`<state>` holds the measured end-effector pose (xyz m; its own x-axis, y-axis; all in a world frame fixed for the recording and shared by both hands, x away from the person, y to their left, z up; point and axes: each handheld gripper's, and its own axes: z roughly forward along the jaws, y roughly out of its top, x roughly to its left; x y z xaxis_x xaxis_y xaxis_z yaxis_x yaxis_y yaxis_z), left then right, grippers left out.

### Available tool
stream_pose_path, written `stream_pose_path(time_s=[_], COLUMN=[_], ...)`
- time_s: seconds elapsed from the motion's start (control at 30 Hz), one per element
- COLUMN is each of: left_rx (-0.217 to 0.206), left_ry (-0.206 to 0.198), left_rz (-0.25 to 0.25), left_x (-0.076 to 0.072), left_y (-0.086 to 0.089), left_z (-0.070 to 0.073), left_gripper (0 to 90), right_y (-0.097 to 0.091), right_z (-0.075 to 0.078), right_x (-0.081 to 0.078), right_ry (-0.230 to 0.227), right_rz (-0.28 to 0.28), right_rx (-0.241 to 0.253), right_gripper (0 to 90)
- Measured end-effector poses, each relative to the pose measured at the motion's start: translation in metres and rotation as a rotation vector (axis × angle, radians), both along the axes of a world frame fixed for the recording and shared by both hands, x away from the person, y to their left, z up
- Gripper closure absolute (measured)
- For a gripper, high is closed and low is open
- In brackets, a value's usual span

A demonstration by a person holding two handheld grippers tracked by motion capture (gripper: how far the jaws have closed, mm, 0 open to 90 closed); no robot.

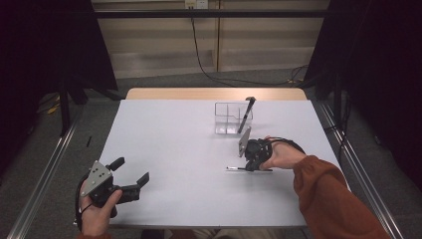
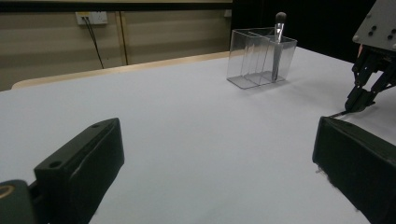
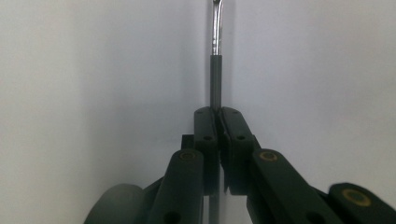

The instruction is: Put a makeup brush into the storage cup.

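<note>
1. The brush (image 3: pixel 215 74) lies flat on the table (image 1: pixel 169 149), near the right edge and a little short of the clear holder (image 1: pixel 228 118); a second brush (image 1: pixel 246 115) already leans in that holder.
2. We judge the brush light, thin and stiff: a dark handle running into a shiny metal ferrule. It should lift with little force, but being round and smooth it may roll or swivel between the pads.
3. We would hold it on the dark handle, near the middle, not on the slick metal part.
4. The right gripper (image 3: pixel 217 114) points down at the table with its jaws closed on the handle, pads pinching it from both sides.
5. The left gripper (image 1: pixel 130 175) rests at the table's near left corner, jaws wide apart and empty, well apart from the brush.
</note>
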<state>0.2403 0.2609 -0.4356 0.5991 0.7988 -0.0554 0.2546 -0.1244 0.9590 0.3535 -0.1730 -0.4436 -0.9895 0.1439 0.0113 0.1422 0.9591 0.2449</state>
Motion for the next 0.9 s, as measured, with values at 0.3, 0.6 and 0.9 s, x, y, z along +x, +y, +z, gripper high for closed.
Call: stream_pose_path(time_s=[0.3, 0.6, 0.9], left_rx=[0.001, -0.002, -0.004], left_ry=[0.000, 0.000, 0.000], left_rz=[0.000, 0.003, 0.006], left_x=[0.000, 0.000, 0.000], left_y=[0.000, 0.000, 0.000], left_z=[0.000, 0.000, 0.000], left_gripper=[2.2, 2.2, 2.2], right_y=[-0.011, -0.024, -0.034], right_z=[0.009, 0.010, 0.014], right_x=[-0.001, 0.000, -0.003], right_ry=[-0.046, -0.029, -0.038], right_rz=[-0.092, -0.192, -0.283], right_rx=[0.084, 0.180, 0.322], right_gripper=[86.4, 86.4, 86.4])
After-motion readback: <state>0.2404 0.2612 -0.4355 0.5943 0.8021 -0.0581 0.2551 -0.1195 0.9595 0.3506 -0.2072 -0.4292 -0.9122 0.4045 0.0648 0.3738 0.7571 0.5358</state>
